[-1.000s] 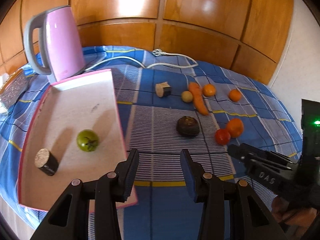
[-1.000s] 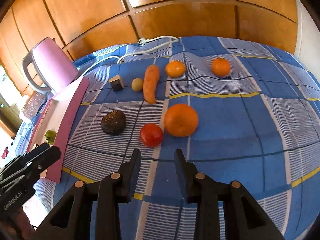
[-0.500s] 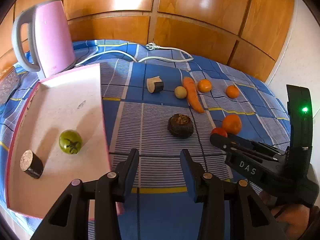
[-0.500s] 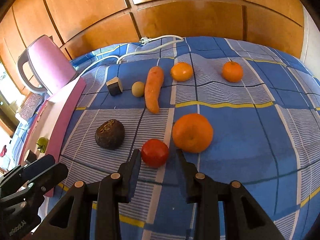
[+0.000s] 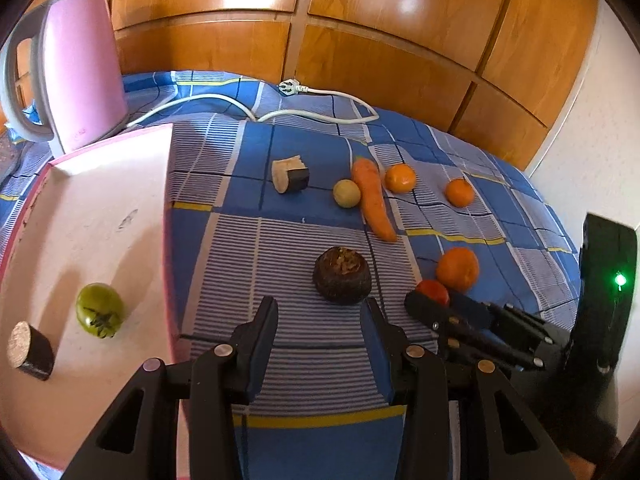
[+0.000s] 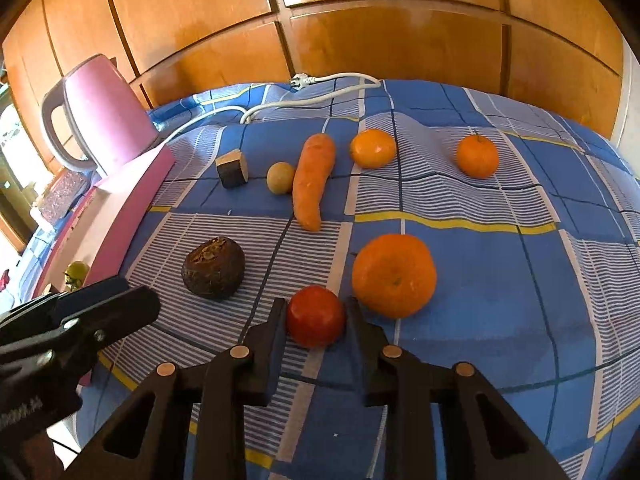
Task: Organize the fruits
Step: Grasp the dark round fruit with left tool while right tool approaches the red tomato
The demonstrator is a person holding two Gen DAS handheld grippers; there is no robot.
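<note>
The right tool [image 6: 316, 320], jaws open, is bracketing a red tomato [image 6: 316, 315] on the bed [image 6: 520, 280]; the left tool [image 5: 320, 320] is hovering open. The tray [image 5: 100, 220] is holding one green tomato [image 5: 99, 315]; oranges [image 6: 394, 275] are waiting.

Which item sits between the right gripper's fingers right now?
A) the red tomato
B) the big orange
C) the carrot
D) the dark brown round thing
A: in the right wrist view the red tomato lies between the open fingers of the right gripper, with the big orange just beyond its right finger and the dark brown round thing off to the left.
</note>
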